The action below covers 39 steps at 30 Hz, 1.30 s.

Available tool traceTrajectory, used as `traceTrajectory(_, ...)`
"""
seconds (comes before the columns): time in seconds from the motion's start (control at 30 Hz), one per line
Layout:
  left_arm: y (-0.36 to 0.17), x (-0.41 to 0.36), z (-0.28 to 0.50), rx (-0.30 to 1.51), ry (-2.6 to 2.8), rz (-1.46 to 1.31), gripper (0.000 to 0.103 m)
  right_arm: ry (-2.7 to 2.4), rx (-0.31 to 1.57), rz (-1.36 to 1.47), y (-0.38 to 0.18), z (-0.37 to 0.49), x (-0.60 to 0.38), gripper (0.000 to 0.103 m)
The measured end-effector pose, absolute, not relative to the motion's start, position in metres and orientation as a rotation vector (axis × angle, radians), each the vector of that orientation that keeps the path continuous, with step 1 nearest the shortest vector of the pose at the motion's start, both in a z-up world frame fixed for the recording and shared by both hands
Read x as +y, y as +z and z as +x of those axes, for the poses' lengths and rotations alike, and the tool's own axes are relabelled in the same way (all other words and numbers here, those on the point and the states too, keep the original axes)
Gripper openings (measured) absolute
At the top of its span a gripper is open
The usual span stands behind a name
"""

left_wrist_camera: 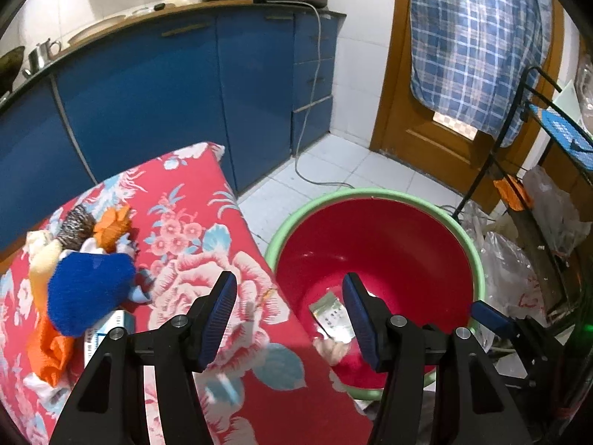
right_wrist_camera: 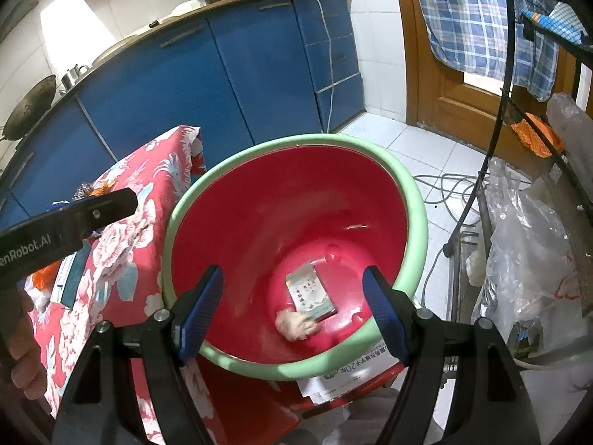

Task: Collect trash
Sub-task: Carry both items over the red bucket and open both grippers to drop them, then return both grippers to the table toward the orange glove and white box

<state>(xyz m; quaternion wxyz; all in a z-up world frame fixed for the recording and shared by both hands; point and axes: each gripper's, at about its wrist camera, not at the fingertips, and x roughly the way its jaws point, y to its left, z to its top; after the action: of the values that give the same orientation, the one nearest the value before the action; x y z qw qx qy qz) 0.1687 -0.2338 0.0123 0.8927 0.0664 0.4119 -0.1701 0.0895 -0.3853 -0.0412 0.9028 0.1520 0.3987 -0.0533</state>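
Both claws hang with jaws apart, nothing between them: right claw over the basin, left claw above the surface's right edge. Remaining trash pile lies left, nearer the left claw; a packet and wad sit in the basin.

Packet print too small to read; box mostly hidden under blue cloth.
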Motion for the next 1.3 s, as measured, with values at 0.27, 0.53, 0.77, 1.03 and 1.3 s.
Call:
traceTrajectory(0.27, 0.022, -0.215, 0.160, 0.835, -0.334, 0.112, 0.061, -0.102, 0.806, 0.293, -0.030, 0.085, -0.375, 0.079)
traceTrajectory(0.53, 0.024, -0.185, 0.154, 0.833, -0.288, 0.082, 0.061, -0.081, 0.793, 0.258, -0.018, 0.083, -0.357, 0.080)
traceTrajectory(0.77, 0.028, -0.158, 0.148, 0.819, -0.243, 0.063, 0.061, -0.054, 0.785, 0.232, -0.010, 0.084, -0.337, 0.085)
traceTrajectory(1.03, 0.027, -0.130, 0.144, 0.821, -0.201, 0.038, 0.061, -0.023, 0.784, 0.202, -0.004, 0.086, -0.315, 0.085)
traceTrajectory(1.3, 0.024, -0.097, 0.142, 0.821, -0.151, 0.006, 0.061, 0.004, 0.798, 0.181, -0.004, 0.090, -0.296, 0.085)
